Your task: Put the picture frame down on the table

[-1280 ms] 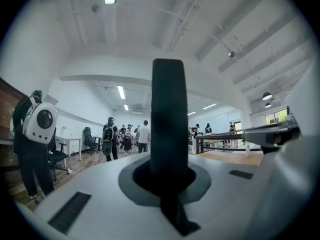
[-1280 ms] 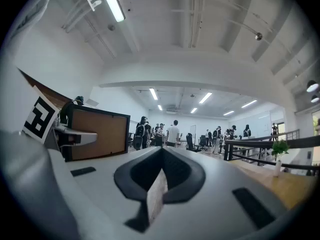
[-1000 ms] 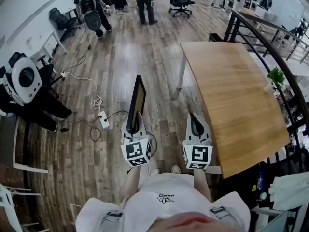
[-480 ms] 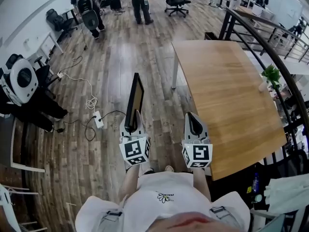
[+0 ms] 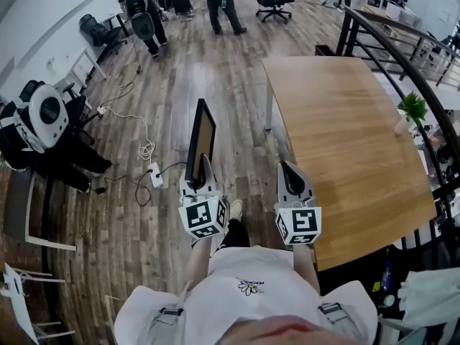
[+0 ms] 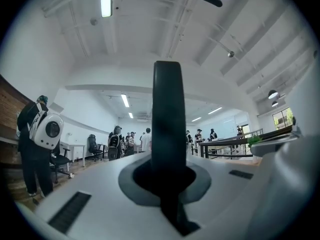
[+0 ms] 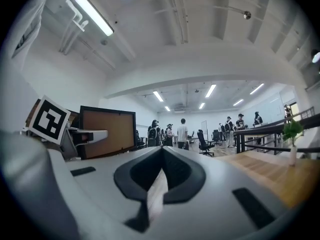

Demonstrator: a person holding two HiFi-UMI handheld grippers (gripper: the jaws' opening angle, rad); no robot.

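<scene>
- While the person stands on the plank floor (image 5: 165, 85), the wooden table (image 5: 345, 142) lies to their right, long side running away from them.
- Picture frame (image 5: 200, 141): upright, seen edge-on from the head view, held in the air above the floor. It is left of the table and apart from it. The right gripper view shows its brown panel in a black border.
- Left gripper (image 5: 203, 177): jaws clamped on the frame's lower edge, and the dark edge fills the gap between them in the left gripper view.
- Right gripper (image 5: 290, 178): jaws closed together, nothing held, by the table's left edge, clear of the frame.
- Small potted plant (image 5: 412, 110): on the table's far right side.
</scene>
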